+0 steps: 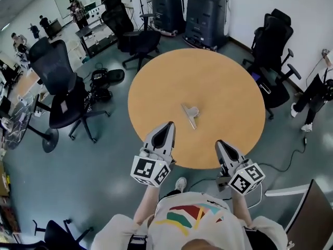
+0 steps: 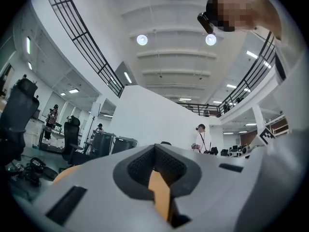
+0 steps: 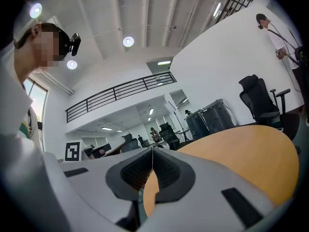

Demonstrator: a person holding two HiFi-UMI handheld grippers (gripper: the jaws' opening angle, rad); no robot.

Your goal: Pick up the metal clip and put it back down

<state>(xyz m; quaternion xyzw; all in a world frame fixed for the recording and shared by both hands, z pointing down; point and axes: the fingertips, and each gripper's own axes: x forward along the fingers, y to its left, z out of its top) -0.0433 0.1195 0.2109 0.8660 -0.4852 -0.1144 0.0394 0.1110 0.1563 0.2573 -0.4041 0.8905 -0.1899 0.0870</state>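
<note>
The metal clip point(image 1: 190, 113) lies flat near the middle of the round wooden table point(image 1: 218, 77), silver with a thin arm pointing toward me. My left gripper point(image 1: 168, 125) hovers at the table's near edge, left of and short of the clip, its jaws shut and empty. Over the near edge further right, my right gripper point(image 1: 220, 144) is also shut with nothing in it. In the left gripper view the pads point(image 2: 154, 148) meet and only the room shows beyond. The right gripper view shows closed pads point(image 3: 152, 150) and the tabletop point(image 3: 241, 144). Neither gripper view shows the clip.
Black office chairs stand to the left point(image 1: 60, 82), behind point(image 1: 130, 33) and to the right point(image 1: 273, 46) of the table. Two dark equipment carts point(image 1: 207, 14) stand at the back. Bags point(image 1: 104, 79) and a cable point(image 1: 291, 155) lie on the floor. People stand far off at the left.
</note>
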